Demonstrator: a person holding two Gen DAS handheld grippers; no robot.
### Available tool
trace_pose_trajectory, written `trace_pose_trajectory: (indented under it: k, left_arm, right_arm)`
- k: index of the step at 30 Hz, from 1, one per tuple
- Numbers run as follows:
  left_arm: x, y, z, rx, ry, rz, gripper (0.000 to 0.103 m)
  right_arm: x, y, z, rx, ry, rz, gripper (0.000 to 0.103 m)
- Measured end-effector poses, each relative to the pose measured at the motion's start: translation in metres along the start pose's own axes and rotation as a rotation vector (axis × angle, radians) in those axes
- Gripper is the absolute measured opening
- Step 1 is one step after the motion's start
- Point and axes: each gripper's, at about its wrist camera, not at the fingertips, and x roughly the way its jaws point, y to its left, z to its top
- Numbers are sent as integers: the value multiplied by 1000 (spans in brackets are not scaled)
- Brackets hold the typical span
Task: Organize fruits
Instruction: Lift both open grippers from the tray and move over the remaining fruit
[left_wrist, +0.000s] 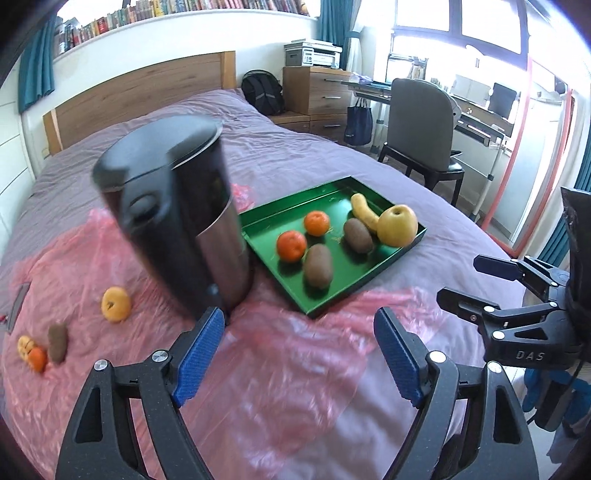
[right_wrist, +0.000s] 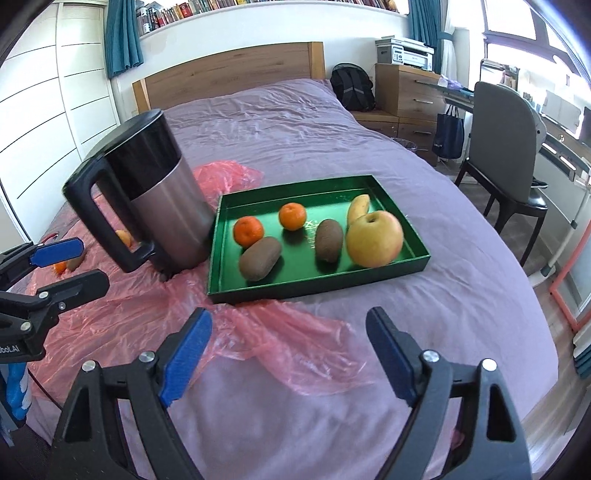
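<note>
Loose fruit (left_wrist: 116, 303) lies at nine o'clock on pink plastic (left_wrist: 258, 354), awaiting collection; possibly four pieces. Left gripper (left_wrist: 299, 354) and right gripper (right_wrist: 286, 354) hover empty, jaws apart. Green tray (right_wrist: 255, 286), one o'clock, holds six

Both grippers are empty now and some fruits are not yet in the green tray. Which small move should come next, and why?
Probably swing the left gripper, jaws open, left toward the yellow-orange fruit on the pink plastic sheet. It lies outside the green tray, is the nearest loose fruit on that side, and the kettle does not block the way.
</note>
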Motion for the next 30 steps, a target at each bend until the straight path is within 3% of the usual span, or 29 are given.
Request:
trace_pose_trajectory:
  k: [10, 14, 16, 30]
  left_arm:
    - [-50, 61, -48, -100, -3, 110, 79]
    - [-68, 93, -64, -163, -28, 121, 80]
    - [-79, 111, -73, -191, -42, 130, 85]
    - [-110, 230, -141, -410, -43, 243, 86]
  right_arm:
    - [-30, 64, -18, -46, 6, 65, 103]
    - [-34, 93, -21, -78, 12, 90, 103]
    - [-34, 107, -23, -90, 16, 103, 103]
    - [-13, 210, -29, -173, 75, 214, 103]
